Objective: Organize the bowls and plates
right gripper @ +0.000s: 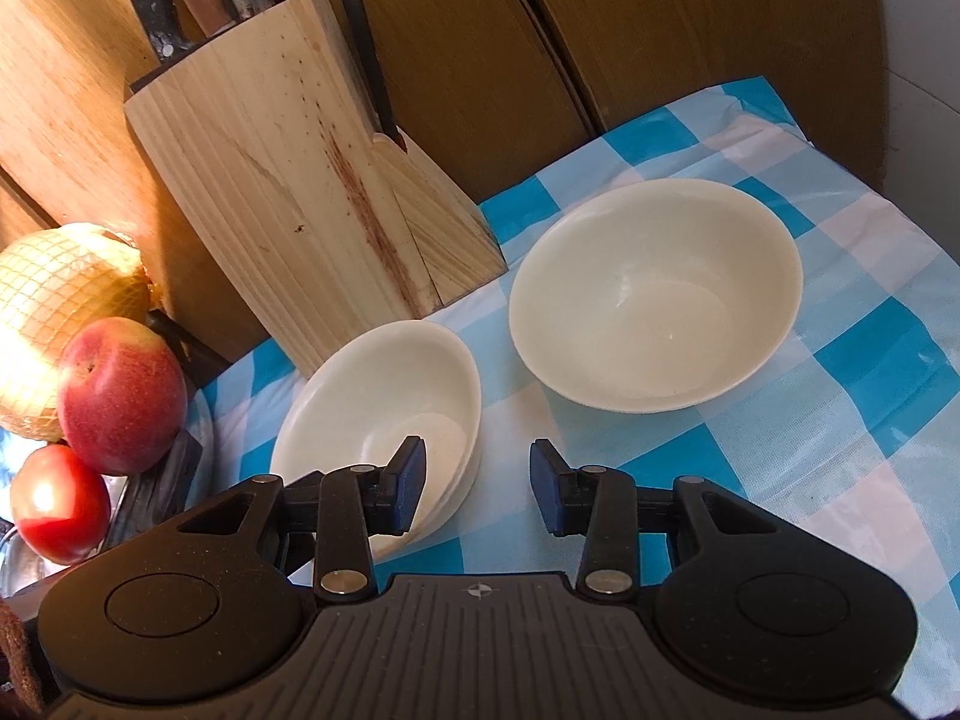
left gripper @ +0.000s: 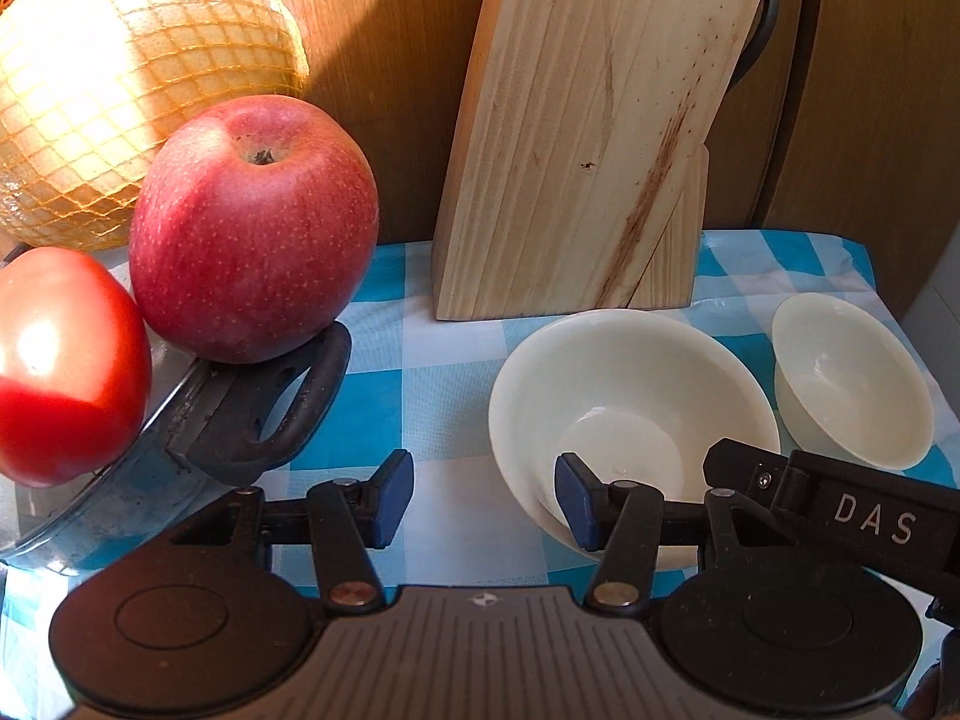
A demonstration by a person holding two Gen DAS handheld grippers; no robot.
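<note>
Looking at what may go wrong, the main danger is the smooth glazed rim: if the fingers close on it too near the edge, the nearer bowl (right gripper: pixel 384 414) can slip out and tip against the knife block (right gripper: pixel 312 204) just behind it, or knock the pot handle (left gripper: pixel 270 414) on its left side. The apple (left gripper: pixel 252 228) and tomato (left gripper: pixel 60 360) sit high on the pot (left gripper: pixel 90 498) and look not very stable, so I judge a push there could make them roll. The two grippers are also close together, and the right one shows at the edge of the left wrist view, so they may bump.

Both grippers are open wide and hold nothing. On the left gripper (left gripper: pixel 485 495), the right finger (left gripper: pixel 579 504) stands over the near rim of this bowl, inside it as seen from the camera, and the left finger (left gripper: pixel 393 495) is over the checked cloth (left gripper: pixel 432 372) of the worktop. On the right gripper (right gripper: pixel 478 489), the left finger (right gripper: pixel 408 480) overlaps the near right side of the same bowl, and the other finger (right gripper: pixel 552 495) is over bare cloth. I cannot tell if any finger touches the rim. The nearer bowl seems to be two nested bowls. The other bowl (right gripper: pixel 654 294) stands apart, further ahead and to the right, near the worktop corner
</note>
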